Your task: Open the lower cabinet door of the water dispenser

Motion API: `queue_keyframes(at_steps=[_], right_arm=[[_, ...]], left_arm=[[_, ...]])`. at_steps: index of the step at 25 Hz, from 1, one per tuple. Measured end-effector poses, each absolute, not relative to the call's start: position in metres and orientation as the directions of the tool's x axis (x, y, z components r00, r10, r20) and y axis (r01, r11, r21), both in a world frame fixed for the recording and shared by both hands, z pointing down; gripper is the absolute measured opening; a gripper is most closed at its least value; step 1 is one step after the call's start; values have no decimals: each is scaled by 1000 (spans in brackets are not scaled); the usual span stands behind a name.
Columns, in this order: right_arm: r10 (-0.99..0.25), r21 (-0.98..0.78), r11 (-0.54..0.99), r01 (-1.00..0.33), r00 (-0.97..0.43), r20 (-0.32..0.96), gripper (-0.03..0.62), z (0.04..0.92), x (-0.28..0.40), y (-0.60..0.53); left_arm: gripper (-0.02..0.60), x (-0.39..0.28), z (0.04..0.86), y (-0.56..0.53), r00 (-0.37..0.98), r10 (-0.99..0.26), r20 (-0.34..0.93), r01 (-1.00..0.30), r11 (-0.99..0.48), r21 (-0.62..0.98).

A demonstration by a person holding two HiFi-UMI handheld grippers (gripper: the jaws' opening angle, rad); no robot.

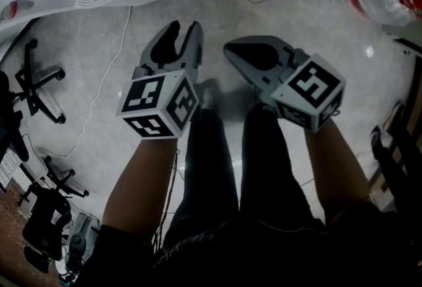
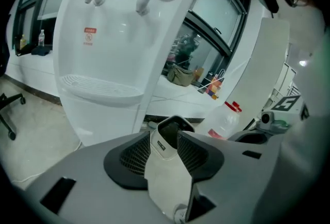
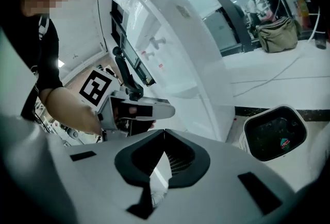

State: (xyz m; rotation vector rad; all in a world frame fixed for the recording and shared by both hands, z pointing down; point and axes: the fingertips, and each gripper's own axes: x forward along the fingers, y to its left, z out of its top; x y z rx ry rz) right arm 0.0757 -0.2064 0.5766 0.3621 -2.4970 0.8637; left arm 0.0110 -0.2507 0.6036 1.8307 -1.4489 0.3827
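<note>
Dispenser (image 2: pixel 111 53) being faced; door (image 2: pixel 95 120) not yet being touched
The left gripper (image 1: pixel 183 30) is being held partly open, empty; the right gripper (image 1: pixel 232 49) is being held with tips together on nothing; the door, below the tray (image 2: pixel 98 86), is seemingly closed; reaching, gripping and pulling are being left undone.

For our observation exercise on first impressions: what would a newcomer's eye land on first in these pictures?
Two grey grippers dominate the head view's centre: the left gripper, jaws apart, and the right gripper, jaws together, hang over the person's legs. In the left gripper view, the tall white water dispenser fills the upper left.
</note>
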Motion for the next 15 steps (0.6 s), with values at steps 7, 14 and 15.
queue_keyframes(at_steps=[7, 14, 15], right_arm=[[-18, -552, 766, -329, -870, 493, 12, 573, 100, -233], [5, -557, 766, -322, -863, 506, 14, 586, 153, -280], [8, -556, 766, -321, -861, 508, 12, 587, 155, -282]], left_arm=[[242, 12, 622, -296, 145, -745, 651, -938, 105, 330], [266, 24, 646, -341, 27, -743, 668, -943, 203, 264], [280, 20, 651, -343, -4, -739, 674, -943, 227, 243]])
